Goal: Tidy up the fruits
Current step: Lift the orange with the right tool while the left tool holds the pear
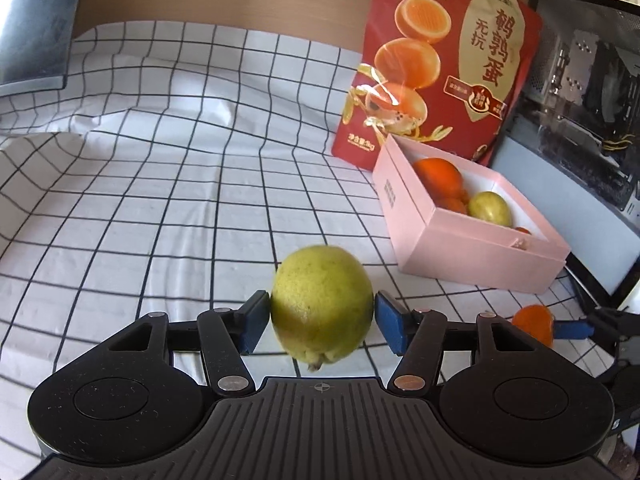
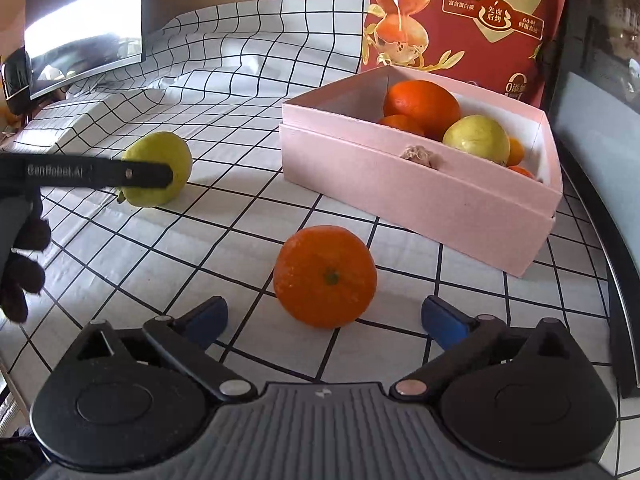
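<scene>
The left gripper is clamped on a yellow-green guava, its blue pads pressing the fruit's two sides, stem end pointing back toward the gripper body. The guava appears lifted just off the checked cloth that covers the counter. The right gripper stands with its jaws spread wide apart, holding nothing; no earlier look is on hand to compare. An orange sits on the cloth just ahead of it, centred between the spread pads but touched by neither.

The right wrist view shows the left gripper from the side, a black finger across the guava, and a dark-gloved hand at the far left edge. It also looks well down into the pink box, ahead and to the right of the right gripper, where a large orange, a second guava and smaller oranges lie together. The left wrist view catches only a sliver of the orange on the cloth, off to its right, with one blue pad of the right gripper beside it.

Behind the box a red snack bag stands upright. A dark appliance with a glass front rises to the right of the box, and a monitor stands far off to the left.
</scene>
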